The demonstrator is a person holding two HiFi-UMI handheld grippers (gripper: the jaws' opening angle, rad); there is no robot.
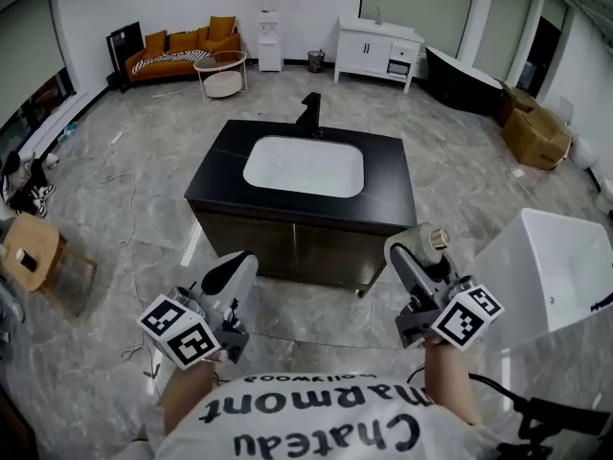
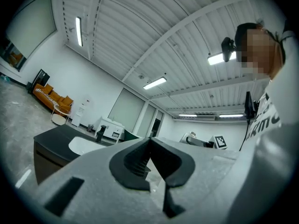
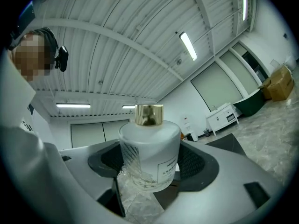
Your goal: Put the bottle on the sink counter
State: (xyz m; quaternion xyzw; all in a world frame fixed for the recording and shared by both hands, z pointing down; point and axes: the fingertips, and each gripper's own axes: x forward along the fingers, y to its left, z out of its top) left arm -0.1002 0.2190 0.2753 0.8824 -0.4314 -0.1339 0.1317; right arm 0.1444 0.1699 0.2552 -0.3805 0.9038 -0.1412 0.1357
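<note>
The right gripper clamps the frosted bottle across its wide body, gold cap pointing away from the hand. The left gripper has its jaws together on nothing. The carrying step looks under way: the sink counter lies ahead and below. Next, I judge, comes a reach forward to bare black top beside the basin.

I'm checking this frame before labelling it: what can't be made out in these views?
Right gripper view: the print on the bottle label is too small to read.
Head view: the bottle body merges with the white right gripper around it.
Left gripper view: the left gripper hides the near side of the counter.
</note>
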